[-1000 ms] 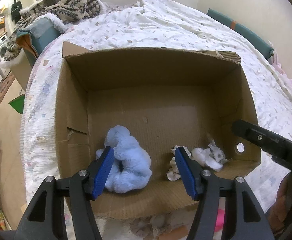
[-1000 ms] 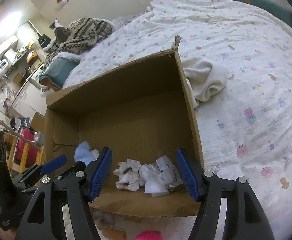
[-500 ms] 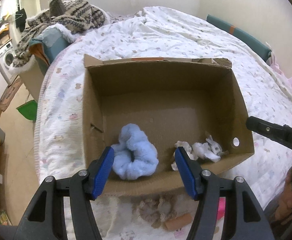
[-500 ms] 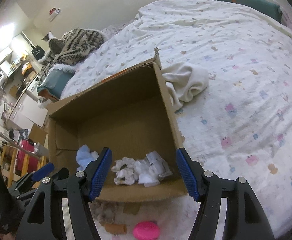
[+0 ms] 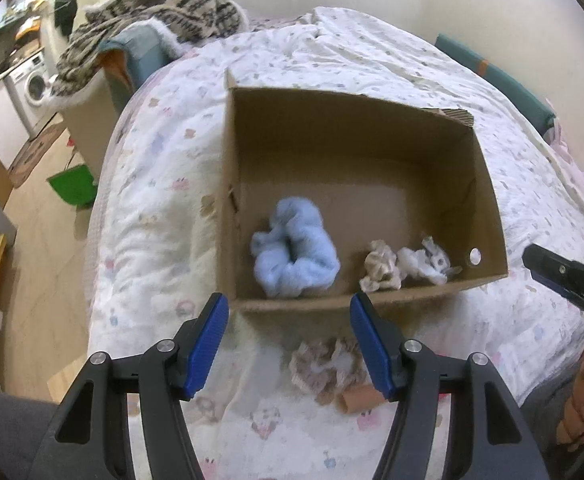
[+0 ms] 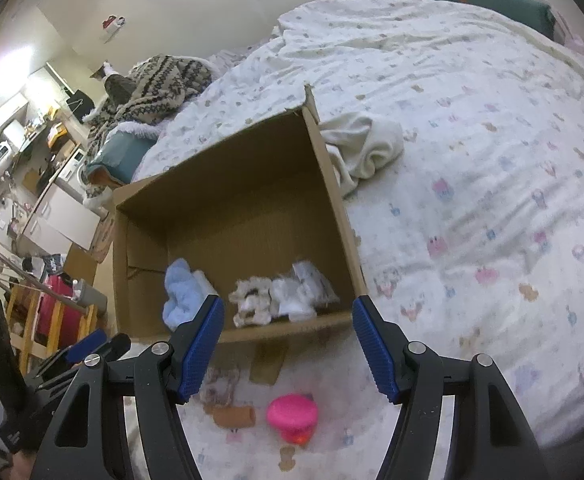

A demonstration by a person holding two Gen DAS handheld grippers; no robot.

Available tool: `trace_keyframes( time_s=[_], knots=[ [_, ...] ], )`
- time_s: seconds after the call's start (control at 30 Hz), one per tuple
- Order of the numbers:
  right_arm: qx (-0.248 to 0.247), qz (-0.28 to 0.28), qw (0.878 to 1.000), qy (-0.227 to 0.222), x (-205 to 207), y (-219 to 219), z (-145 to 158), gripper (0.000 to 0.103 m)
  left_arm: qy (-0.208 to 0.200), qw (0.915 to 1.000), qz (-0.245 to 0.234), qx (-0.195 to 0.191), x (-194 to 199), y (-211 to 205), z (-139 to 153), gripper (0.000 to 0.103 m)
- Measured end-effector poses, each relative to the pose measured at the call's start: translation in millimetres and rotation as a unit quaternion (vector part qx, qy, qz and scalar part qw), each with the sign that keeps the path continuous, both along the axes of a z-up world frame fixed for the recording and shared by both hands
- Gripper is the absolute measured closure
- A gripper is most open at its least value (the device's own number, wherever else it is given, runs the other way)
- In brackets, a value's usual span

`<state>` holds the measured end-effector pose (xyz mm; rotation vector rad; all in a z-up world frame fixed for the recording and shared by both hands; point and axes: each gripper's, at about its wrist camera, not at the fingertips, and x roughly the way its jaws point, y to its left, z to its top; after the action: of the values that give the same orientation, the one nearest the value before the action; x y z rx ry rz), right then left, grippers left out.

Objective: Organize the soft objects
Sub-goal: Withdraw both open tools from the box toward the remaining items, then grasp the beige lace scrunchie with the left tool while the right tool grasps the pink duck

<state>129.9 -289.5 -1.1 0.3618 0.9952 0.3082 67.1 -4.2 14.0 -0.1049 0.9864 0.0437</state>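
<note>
An open cardboard box (image 5: 488, 184) (image 6: 332, 184) sits on the bed. Inside lie a fluffy light-blue scrunchie (image 5: 294, 254) (image 6: 180, 294), a beige scrunchie (image 5: 380, 272) (image 6: 252, 300) and a white soft item (image 5: 428, 262) (image 6: 300, 288). In front of the box lie a beige patterned scrunchie (image 5: 324, 366) (image 6: 222, 384), a small brown roll (image 5: 362, 398) (image 6: 234, 416) and a pink round item (image 6: 292, 416). My left gripper (image 5: 286, 344) is open and empty, held back from the box's near wall. My right gripper (image 6: 288, 344) is open and empty too, above the pink item.
A cream towel (image 6: 366, 148) lies crumpled beside the box's right wall. The bed's patterned quilt (image 6: 472, 160) spreads to the right and behind. A patterned knit blanket (image 5: 164, 8) is piled at the bed's far left end. The floor (image 5: 48, 248) drops off left.
Both grippers have pulled back and up from the box, so the items lying in front of it now show. Both stayed open. The items in the box have not moved.
</note>
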Motion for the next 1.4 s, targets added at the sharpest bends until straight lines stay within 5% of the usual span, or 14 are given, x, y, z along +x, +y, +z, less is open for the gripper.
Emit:
trace_keyframes(
  time_s=[0.4,0.9,1.3,1.33,1.4],
  knots=[
    [0.003,0.002,0.999,0.045,-21.7,1.7,-18.8,0.033,0.023,0.9995,0.019,-0.012,-25.0,4.0,-11.1,0.043],
    [0.019,-0.009,0.984,0.175,-13.1,1.3,-76.8,0.033,0.078,0.9945,0.063,-0.03,-17.5,11.4,-47.1,0.043],
    [-0.02,0.074,0.972,0.221,-10.2,57.8,-105.9,0.033,0.106,0.9862,0.105,-0.071,-11.7,28.9,-59.1,0.043],
    [-0.034,0.08,0.972,0.219,-8.9,62.6,-106.2,0.034,0.109,0.9848,0.112,-0.077,-11.5,32.5,-60.4,0.043],
    [-0.058,0.089,0.972,0.21,-8.8,68.7,-105.1,0.054,0.114,0.9823,0.119,-0.089,-10.7,36.4,-63.4,0.043]
  ],
)
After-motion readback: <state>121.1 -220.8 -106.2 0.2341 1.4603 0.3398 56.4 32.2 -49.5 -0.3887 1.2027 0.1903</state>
